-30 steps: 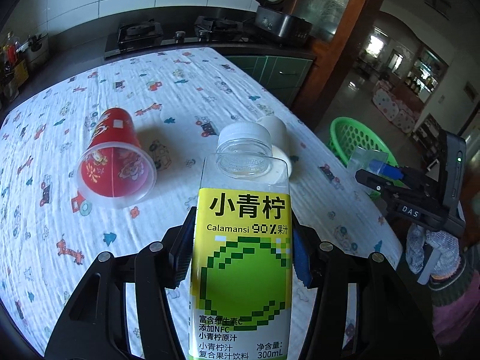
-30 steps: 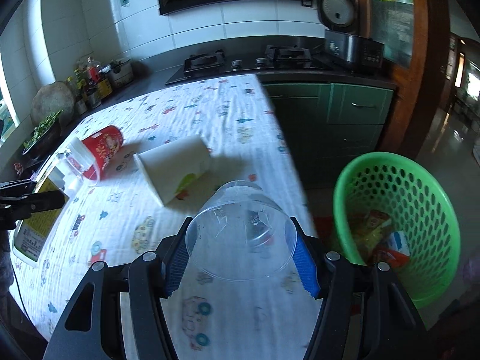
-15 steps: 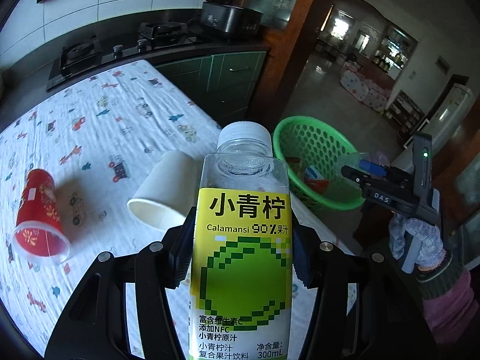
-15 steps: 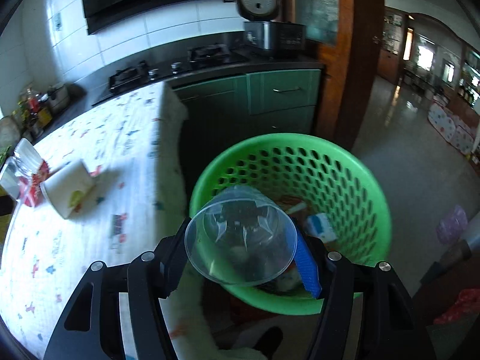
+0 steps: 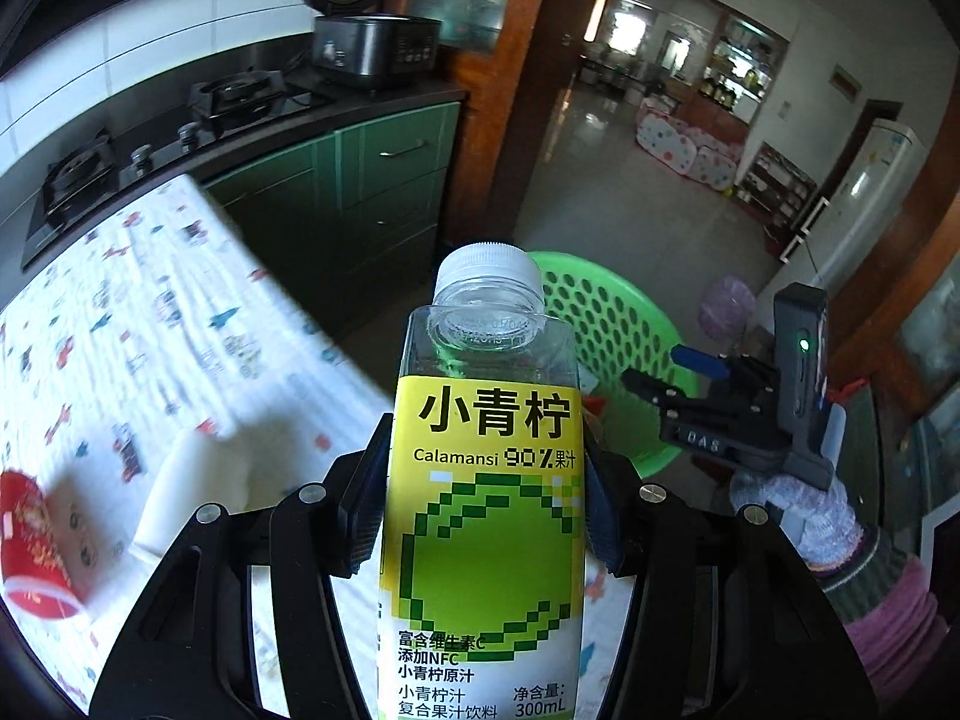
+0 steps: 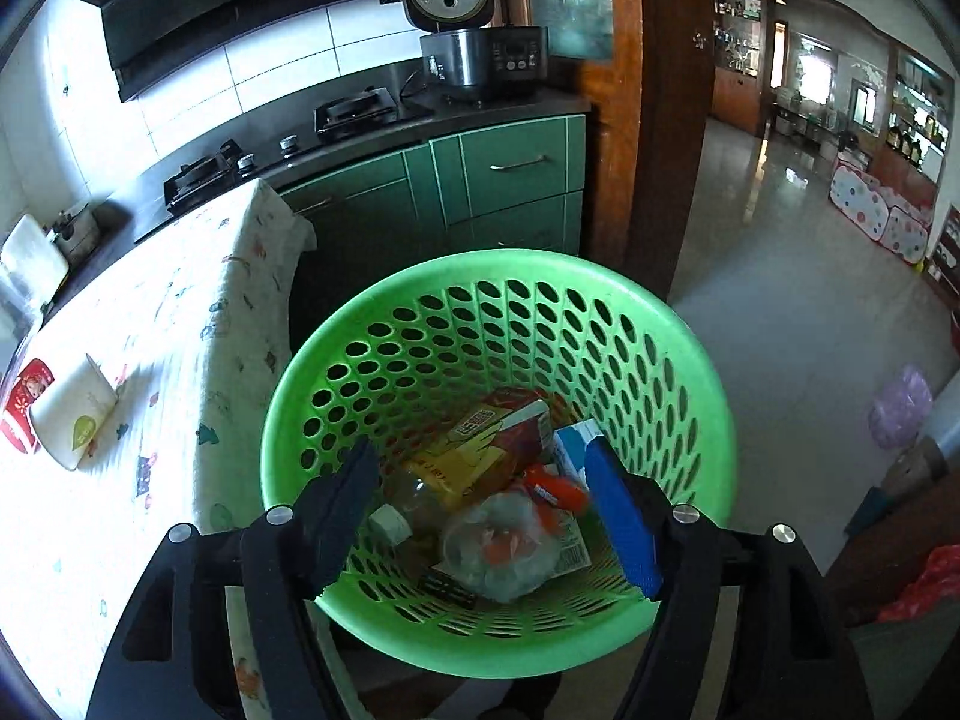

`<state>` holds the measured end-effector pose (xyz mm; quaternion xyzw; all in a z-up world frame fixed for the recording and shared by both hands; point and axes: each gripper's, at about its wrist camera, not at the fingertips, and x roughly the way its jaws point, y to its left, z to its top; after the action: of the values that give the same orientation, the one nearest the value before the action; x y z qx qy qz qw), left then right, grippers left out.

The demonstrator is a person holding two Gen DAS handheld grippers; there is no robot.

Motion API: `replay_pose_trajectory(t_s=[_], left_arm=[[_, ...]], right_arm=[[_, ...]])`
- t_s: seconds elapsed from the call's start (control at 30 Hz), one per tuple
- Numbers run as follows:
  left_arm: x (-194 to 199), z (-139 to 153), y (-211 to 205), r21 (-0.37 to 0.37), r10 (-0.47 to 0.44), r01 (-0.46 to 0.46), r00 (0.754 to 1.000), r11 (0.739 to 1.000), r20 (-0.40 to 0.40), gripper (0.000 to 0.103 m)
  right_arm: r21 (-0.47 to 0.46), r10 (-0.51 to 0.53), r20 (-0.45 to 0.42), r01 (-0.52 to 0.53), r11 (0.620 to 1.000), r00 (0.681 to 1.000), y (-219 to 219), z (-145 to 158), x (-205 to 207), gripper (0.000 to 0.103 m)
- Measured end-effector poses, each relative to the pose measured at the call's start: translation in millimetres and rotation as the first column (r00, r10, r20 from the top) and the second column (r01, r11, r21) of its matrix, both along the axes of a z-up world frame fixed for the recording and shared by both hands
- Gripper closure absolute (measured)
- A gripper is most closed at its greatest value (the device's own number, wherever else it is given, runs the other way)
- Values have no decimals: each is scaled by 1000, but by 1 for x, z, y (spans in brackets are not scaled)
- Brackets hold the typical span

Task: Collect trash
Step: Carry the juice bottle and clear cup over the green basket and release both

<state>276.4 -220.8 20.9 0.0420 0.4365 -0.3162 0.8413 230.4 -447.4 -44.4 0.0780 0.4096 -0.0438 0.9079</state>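
Trash waits at nine o'clock on the table (image 6: 180, 324), where a red cup (image 6: 24, 405) and a white paper cup (image 6: 72, 420) lie touching; at centre our left gripper (image 5: 483, 516) clamps the juice bottle (image 5: 486, 498), and we should carry it squarely above the green basket (image 6: 498, 276) before letting go, so it clears the rim. Toward three o'clock our right gripper (image 6: 486, 504) hangs spread and empty over the basket, whose litter includes a clear plastic cup (image 6: 501, 546), though the bottle's base is cut off and the basket's far side hides behind it.
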Motion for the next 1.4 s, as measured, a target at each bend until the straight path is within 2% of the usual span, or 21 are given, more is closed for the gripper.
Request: replay_pose_trajectory(t_s=[0.37, 0.73, 1.1, 1.13, 1.27, 1.4], left_arm=[[25, -17, -78, 21, -72, 72, 997, 997, -14, 48], [55, -59, -138, 41, -86, 89, 993, 995, -82, 48], [67, -94, -155, 49, -60, 68, 988, 996, -144, 47], [68, -95, -156, 44, -59, 65, 988, 997, -143, 45], [63, -89, -156, 10, -64, 66, 991, 998, -121, 36], [57, -77, -149, 1, -69, 69, 994, 998, -89, 35]], right_arm=[[11, -11, 43, 11, 1000, 999, -21, 13, -41, 34], [49, -47, 70, 44, 998, 996, -41, 11, -75, 32], [73, -59, 43, 56, 996, 997, -47, -5, -83, 32], [75, -61, 41, 57, 996, 997, -46, -5, -84, 32], [79, -56, 41, 53, 995, 998, -45, -6, -85, 32], [82, -52, 44, 49, 995, 998, -41, -3, -86, 33]])
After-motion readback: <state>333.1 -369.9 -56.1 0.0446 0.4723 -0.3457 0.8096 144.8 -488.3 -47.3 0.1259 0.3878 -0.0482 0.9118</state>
